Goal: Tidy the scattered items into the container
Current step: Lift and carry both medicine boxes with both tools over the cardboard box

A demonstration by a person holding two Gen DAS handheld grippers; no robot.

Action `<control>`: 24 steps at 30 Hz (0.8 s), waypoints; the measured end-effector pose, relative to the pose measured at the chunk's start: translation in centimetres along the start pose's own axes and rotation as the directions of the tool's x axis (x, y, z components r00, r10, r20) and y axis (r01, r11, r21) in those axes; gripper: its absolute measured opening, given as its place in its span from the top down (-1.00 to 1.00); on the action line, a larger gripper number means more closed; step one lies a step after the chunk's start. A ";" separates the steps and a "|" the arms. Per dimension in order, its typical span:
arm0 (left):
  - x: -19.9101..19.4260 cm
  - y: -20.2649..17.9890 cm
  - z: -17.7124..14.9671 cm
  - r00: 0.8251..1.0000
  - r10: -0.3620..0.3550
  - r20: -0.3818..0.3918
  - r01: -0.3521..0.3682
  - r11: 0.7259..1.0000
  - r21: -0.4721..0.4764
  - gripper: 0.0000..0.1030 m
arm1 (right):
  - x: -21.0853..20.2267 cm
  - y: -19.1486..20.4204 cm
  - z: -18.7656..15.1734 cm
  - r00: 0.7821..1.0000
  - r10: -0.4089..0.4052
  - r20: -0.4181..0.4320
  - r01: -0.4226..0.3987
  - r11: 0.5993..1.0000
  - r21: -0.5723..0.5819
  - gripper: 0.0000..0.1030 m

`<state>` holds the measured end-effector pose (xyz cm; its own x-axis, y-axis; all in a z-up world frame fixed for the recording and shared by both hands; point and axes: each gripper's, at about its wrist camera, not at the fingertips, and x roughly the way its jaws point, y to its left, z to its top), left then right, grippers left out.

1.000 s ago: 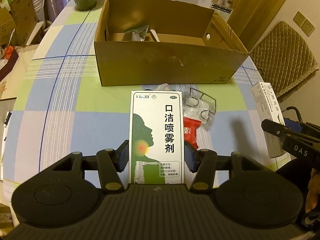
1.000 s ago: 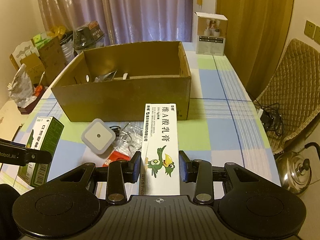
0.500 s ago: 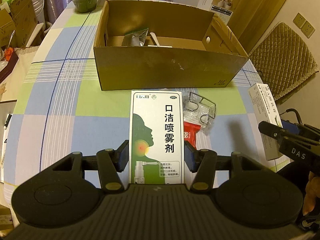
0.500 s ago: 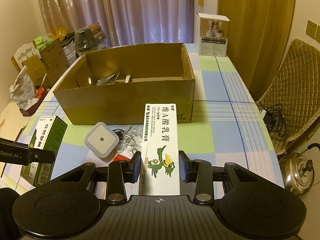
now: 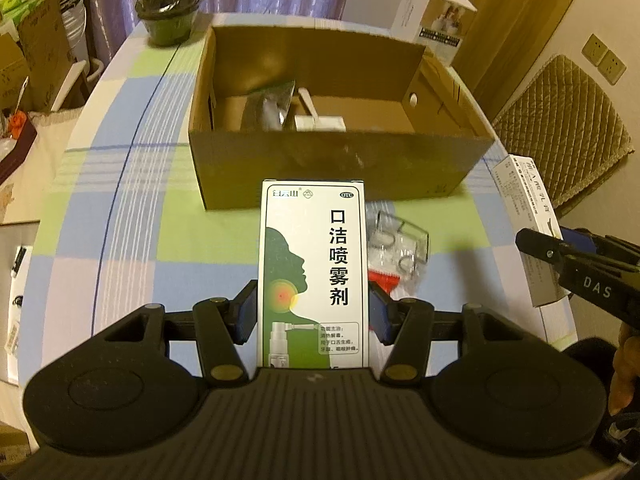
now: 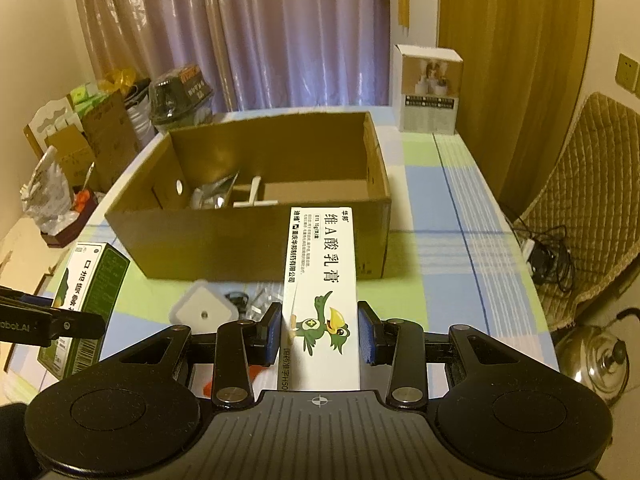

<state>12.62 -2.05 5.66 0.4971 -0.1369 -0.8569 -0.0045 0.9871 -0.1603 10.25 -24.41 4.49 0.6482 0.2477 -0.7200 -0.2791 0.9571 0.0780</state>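
My left gripper (image 5: 312, 312) is shut on a green-and-white throat spray box (image 5: 312, 264), held in the air just short of the open cardboard box (image 5: 336, 168). My right gripper (image 6: 319, 332) is shut on a long white ointment box with a green bird (image 6: 320, 300), also raised before the cardboard box (image 6: 256, 236). Inside the box lie a silver foil pouch (image 5: 268, 112) and white pieces (image 5: 320, 122). On the tablecloth remain a clear bag of metal clips (image 5: 396, 248), a red packet (image 5: 384, 278) and a white square device (image 6: 202, 312).
The checked tablecloth (image 5: 120, 208) covers the table. A white carton (image 6: 428, 88) and a dark lidded bowl (image 5: 168, 12) stand behind the box. A padded chair (image 6: 588, 200) and a kettle (image 6: 596, 356) are to the right, clutter (image 6: 72, 152) to the left.
Both grippers have risen and moved toward the cardboard box with their boxes still held; more of the box's inside shows now.
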 end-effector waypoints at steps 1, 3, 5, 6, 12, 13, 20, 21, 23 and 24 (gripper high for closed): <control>0.0 0.0 0.4 1.000 0.002 0.005 -0.002 1.000 0.005 0.03 | 0.2 0.1 0.5 1.000 0.002 0.004 -0.002 1.000 -0.002 0.21; -0.1 -0.1 1.4 1.000 0.004 0.017 -0.004 1.000 0.015 0.03 | 0.4 0.2 1.3 1.000 0.007 0.013 -0.007 1.000 -0.006 0.21; -0.1 -0.3 2.5 1.000 0.004 0.030 -0.005 1.000 0.024 0.03 | 0.7 0.4 2.2 1.000 0.013 0.023 -0.012 1.000 -0.013 0.21; -0.1 -0.4 3.1 0.999 0.006 0.036 -0.007 1.000 0.030 0.03 | 0.9 0.5 2.6 1.000 0.015 0.028 -0.014 1.000 -0.015 0.21; 0.0 -0.8 6.0 0.998 0.007 0.063 -0.010 0.999 0.047 0.03 | 2.0 1.0 4.7 0.998 0.029 0.050 -0.028 0.999 -0.021 0.21; 0.0 -0.9 6.3 0.998 0.006 0.066 -0.010 0.999 0.048 0.03 | 2.2 1.0 5.0 0.998 0.032 0.053 -0.031 0.999 -0.022 0.21; 0.7 -0.9 7.7 0.998 0.005 0.068 -0.009 0.999 0.053 0.03 | 3.1 1.2 6.5 0.997 0.044 0.064 -0.042 0.999 -0.028 0.21; 0.8 -0.8 7.8 0.998 0.002 0.067 -0.005 0.999 0.052 0.03 | 3.3 1.2 6.7 0.997 0.044 0.065 -0.042 0.999 -0.028 0.21; 1.0 -0.7 8.0 0.998 -0.004 0.065 0.000 0.999 0.051 0.03 | 3.4 1.3 6.8 0.997 0.044 0.065 -0.042 0.999 -0.031 0.21; 1.0 -0.6 8.3 0.998 -0.004 0.065 0.001 0.999 0.053 0.03 | 3.5 1.3 6.9 0.997 0.042 0.066 -0.040 0.999 -0.034 0.21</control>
<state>20.32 -2.14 8.91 0.5524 -0.1356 -0.8225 0.0421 0.9900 -0.1349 17.03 -21.30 6.87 0.6811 0.2971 -0.6692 -0.3285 0.9408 0.0834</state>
